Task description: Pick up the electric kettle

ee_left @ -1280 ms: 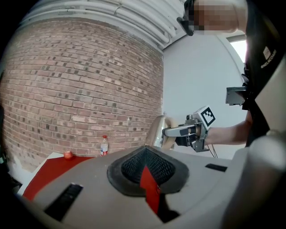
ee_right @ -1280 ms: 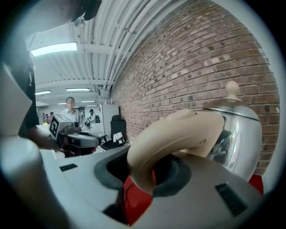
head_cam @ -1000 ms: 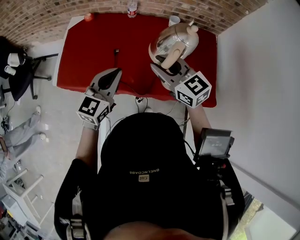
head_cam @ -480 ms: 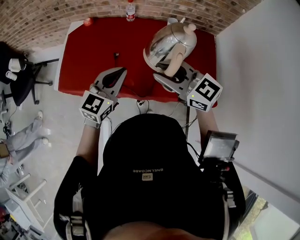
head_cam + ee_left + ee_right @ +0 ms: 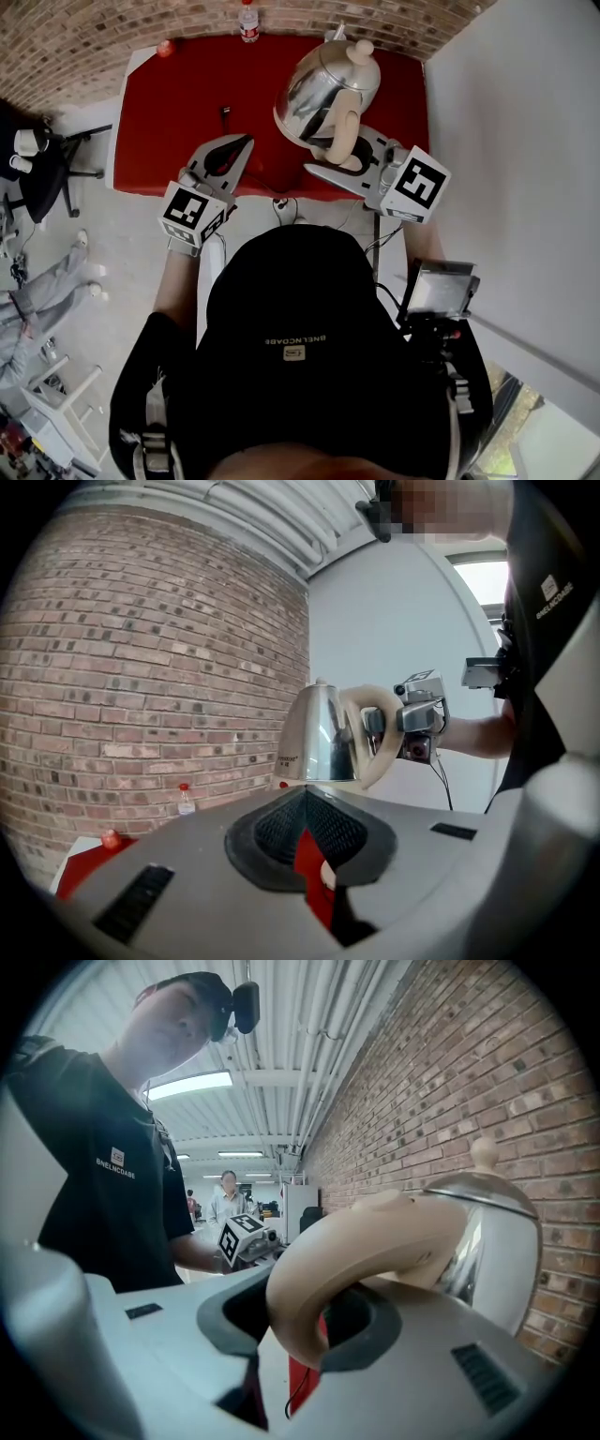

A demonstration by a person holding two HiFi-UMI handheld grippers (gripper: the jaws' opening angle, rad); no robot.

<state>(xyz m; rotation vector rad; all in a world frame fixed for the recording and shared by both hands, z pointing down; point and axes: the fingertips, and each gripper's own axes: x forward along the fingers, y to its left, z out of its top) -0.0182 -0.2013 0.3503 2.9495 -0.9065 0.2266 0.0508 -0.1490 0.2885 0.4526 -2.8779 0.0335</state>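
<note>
The electric kettle (image 5: 323, 80), shiny steel with a beige knob and handle (image 5: 343, 141), hangs tilted above the right part of the red table (image 5: 178, 103). My right gripper (image 5: 345, 161) is shut on the handle, which loops out of the jaws in the right gripper view (image 5: 356, 1251) with the steel body (image 5: 497, 1241) beyond. The left gripper (image 5: 234, 145) hovers over the table's near edge, left of the kettle, with its tips together and nothing in them. From the left gripper view the kettle (image 5: 319, 738) and the right gripper (image 5: 417, 724) appear ahead, beyond my left gripper (image 5: 305, 803).
A small bottle (image 5: 247, 19) and a red object (image 5: 165, 47) stand at the table's far edge by the brick wall. A small dark item (image 5: 225, 111) lies mid-table. A cable (image 5: 281, 202) hangs off the near edge. A white wall runs along the right; a chair (image 5: 37, 150) stands left.
The kettle has risen and drifted left in the head view, now covering the white cup behind it. The right gripper has swung right and rolled. The left gripper shifted slightly.
</note>
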